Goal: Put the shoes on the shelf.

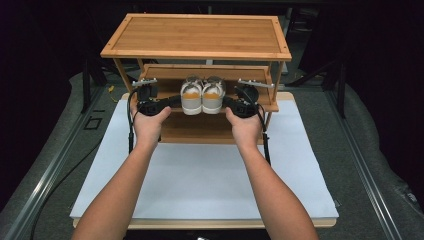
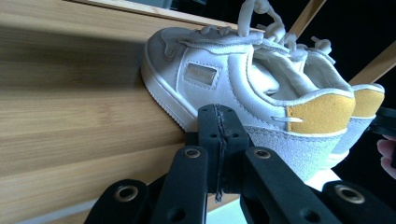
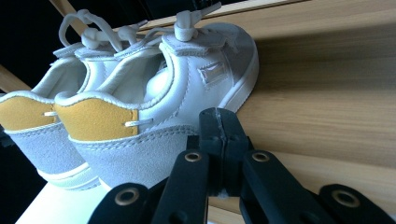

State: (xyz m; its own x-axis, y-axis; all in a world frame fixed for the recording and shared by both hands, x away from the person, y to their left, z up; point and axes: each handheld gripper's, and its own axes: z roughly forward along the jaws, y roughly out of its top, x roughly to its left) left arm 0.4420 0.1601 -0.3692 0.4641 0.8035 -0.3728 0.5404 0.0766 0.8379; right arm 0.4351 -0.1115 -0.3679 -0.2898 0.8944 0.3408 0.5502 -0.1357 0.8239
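Both hand-held grippers, left hand-held gripper [image 1: 176,102] and right hand-held gripper [image 1: 226,102], have jaws pressed together, empty, flanking the sneakers [image 1: 202,95] at nine and three o'clock on the shelf [image 1: 260,106].

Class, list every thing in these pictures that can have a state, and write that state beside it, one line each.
Pair of white sneakers with yellow heel patches: upright, side by side, heels overhanging the shelf edge, laces tied.
Wooden two-tier bamboo shoe rack: standing on the white table, top shelf bare.
Left gripper: jaws shut, pressed against the left sneaker's side.
Right gripper: jaws shut, against the right sneaker's side.
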